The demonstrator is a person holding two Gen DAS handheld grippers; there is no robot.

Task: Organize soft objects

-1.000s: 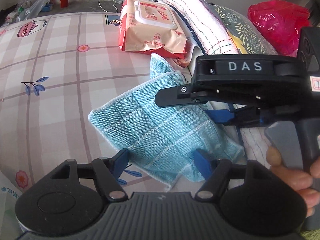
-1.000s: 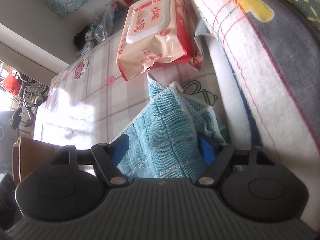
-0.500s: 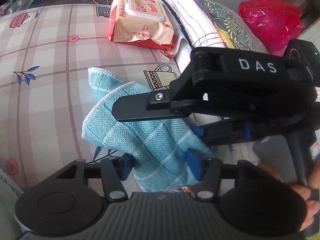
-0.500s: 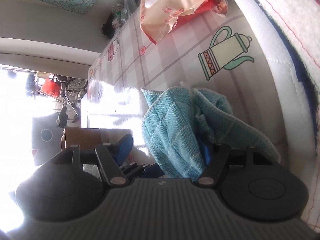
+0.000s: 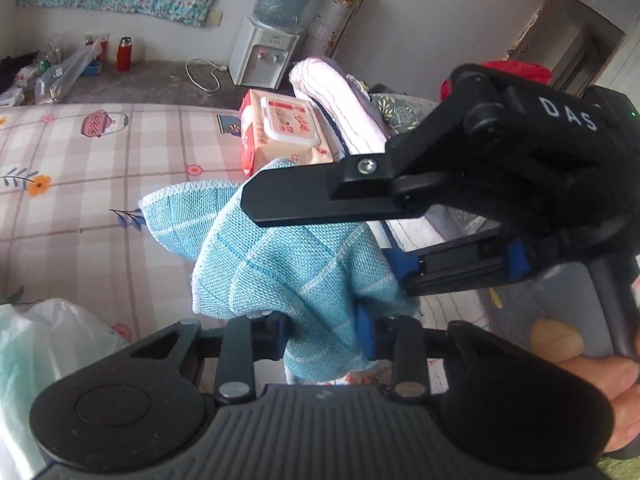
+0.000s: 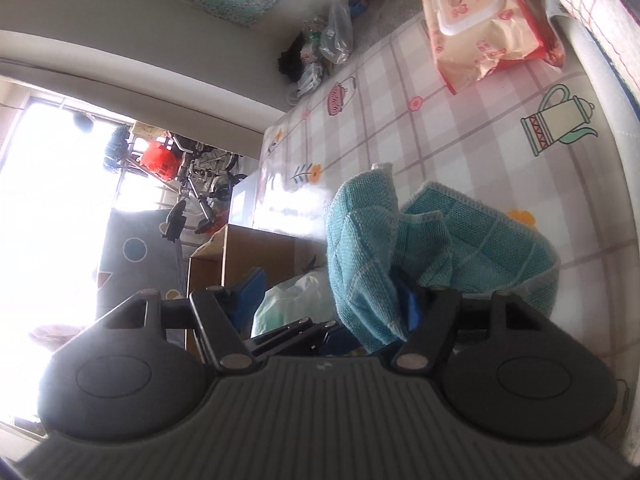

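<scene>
**Blue cloth lifted above the bed, with 2 grippers at it**

Left gripper (image 5: 324,326): its 2 blue-padded fingers (image 5: 365,330) are drawn in against a bunched fold of the blue cloth (image 5: 304,264), which fills the gap between them. The cloth hangs clear of the bed sheet (image 5: 80,208), crumpled, with 1 white-edged corner sticking out to the left.

Right gripper (image 5: 400,240): in the left wrist view it enters from the right, its upper black finger lying across the top of the cloth and its lower blue-padded finger against the cloth's right side. In the right wrist view the gripper (image 6: 332,292) stands fairly wide; the cloth (image 6: 364,248) drapes over its right-hand pad (image 6: 412,308), while the left-hand pad (image 6: 252,288) is bare and apart from the fabric. Whether this gripper pinches the cloth cannot be told. A hand (image 5: 592,360) holds its handle at lower right.

Surroundings: the sheet is a pink and white check printed with flowers and teapots. A pack of wet wipes (image 5: 286,128) lies on it beyond the cloth, beside a rolled white blanket (image 5: 340,104). A pale plastic bag (image 5: 36,344) sits at lower left. Farther back, on the floor by the wall, stand a water dispenser (image 5: 264,48) and a red flask (image 5: 124,54). In the right wrist view a wooden cabinet (image 6: 248,256) stands off the edge of the bed.
</scene>
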